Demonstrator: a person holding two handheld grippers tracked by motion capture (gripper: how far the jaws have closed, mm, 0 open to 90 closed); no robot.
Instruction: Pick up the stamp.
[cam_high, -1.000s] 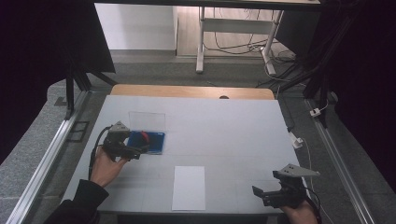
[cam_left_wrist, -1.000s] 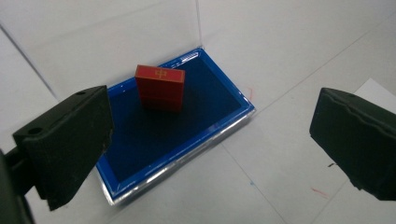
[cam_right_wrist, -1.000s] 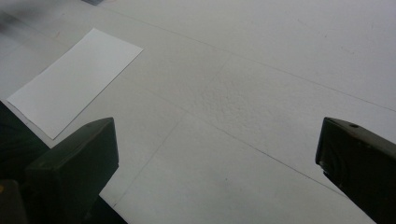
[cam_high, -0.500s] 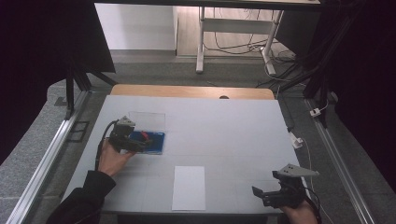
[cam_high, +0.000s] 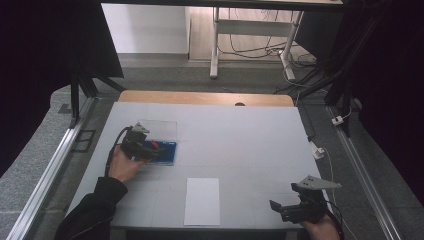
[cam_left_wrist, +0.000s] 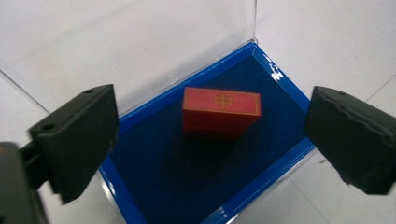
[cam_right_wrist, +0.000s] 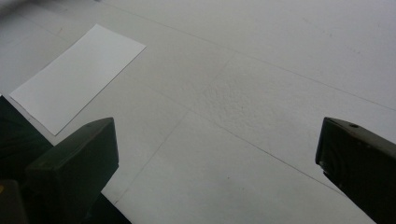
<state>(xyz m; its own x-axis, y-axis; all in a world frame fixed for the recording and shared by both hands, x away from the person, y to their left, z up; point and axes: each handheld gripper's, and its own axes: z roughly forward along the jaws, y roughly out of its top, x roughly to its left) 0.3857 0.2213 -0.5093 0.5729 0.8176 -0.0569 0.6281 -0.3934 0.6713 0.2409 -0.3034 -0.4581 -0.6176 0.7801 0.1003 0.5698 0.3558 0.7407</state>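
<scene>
A blue tray (cam_high: 167, 155) (cam_left_wrist: 201, 79) with a dark blue lining lies on the left part of the table, with a clear lid (cam_high: 160, 128) standing up behind it. Inside it rests a small red box (cam_left_wrist: 220, 112) with a gold cross on top. My left gripper (cam_high: 148, 149) (cam_left_wrist: 210, 140) hovers over the tray's left end, open, its jaws wide on either side of the red box and touching nothing. My right gripper (cam_high: 278, 208) (cam_right_wrist: 215, 172) is low at the table's front right, open and empty above bare table.
A white sheet of paper (cam_high: 202, 201) (cam_right_wrist: 77, 77) lies flat near the front middle of the grey table (cam_high: 240, 145). A wooden strip (cam_high: 205, 98) runs along the far edge. Metal rails (cam_high: 50, 170) flank both sides.
My left gripper and hand moved forward and a little right, coming over the blue tray. The right gripper has stayed where it was.
</scene>
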